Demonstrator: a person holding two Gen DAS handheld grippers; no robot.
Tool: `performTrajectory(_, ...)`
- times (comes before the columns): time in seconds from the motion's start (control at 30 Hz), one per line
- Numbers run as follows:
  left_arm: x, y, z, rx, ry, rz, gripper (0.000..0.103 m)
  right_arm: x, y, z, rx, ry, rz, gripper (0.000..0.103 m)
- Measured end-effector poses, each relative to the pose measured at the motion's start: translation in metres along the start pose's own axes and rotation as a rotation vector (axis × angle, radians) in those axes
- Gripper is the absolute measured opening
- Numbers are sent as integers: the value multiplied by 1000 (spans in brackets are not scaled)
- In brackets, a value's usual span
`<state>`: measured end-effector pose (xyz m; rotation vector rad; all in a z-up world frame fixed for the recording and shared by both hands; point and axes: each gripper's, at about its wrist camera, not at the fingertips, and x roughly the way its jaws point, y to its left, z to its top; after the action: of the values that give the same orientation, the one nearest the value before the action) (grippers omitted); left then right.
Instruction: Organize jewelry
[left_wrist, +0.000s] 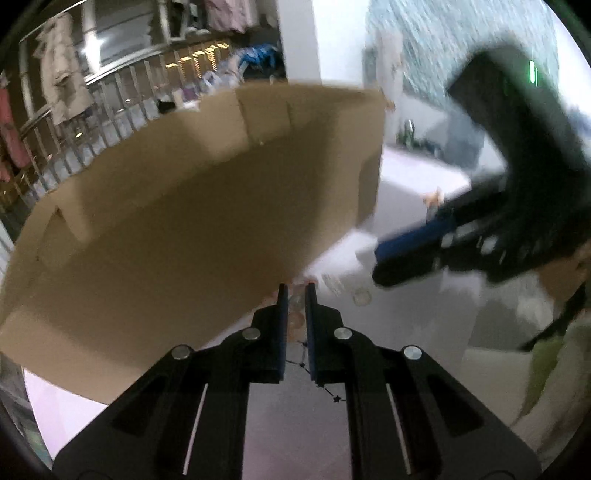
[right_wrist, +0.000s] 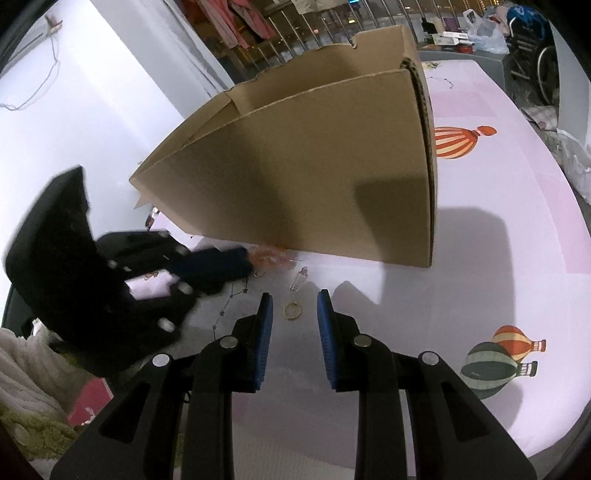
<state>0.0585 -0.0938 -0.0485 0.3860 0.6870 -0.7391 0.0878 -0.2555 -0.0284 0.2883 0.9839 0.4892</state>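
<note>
Left wrist view: left tongs (left_wrist: 296, 291) nearly pressed together w/ pinkish beads (left_wrist: 295, 317) between the tips, grip unclear; cardboard box (left_wrist: 192, 206) at 11. Right wrist view: right tongs (right_wrist: 294, 301) spread, empty; gold ring (right_wrist: 292, 310) on table (right_wrist: 480, 258) between tips, clear pendant (right_wrist: 300, 280) at 12.

Left claw (left_wrist: 296, 291) nearly closed; right claw (right_wrist: 294, 301) parted.

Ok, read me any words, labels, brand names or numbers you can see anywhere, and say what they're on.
None can be read.
Cardboard box: plain, no print visible.
Tablecloth: only hot-air balloon pictures and star patterns, no words.
Red packet at the lower left: pale marks, too blurred to read.
</note>
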Motion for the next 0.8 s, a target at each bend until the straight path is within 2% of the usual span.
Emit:
performTrajectory(0.13,-32,24,3,-136,-91,-8,8,-2,0,1,-3,-1,4,25)
performTrajectory(0.23,-55,45,-4,-291,-137,-75,8,-4,0,1,-4,0,4,25)
performTrajectory(0.33,-63,64,-16,-431,-148,-139,8,-5,0,1,-3,2,4,25)
performTrajectory(0.43,-60,75,-38,-542,-131,-161,8,-5,1,1,-3,6,6,25)
performTrajectory(0.6,-46,86,-64,-604,-86,-118,8,-3,1,3,-10,13,-3,25)
performTrajectory(0.8,-44,92,-74,-625,-73,-85,8,1,4,4,-9,17,-15,25)
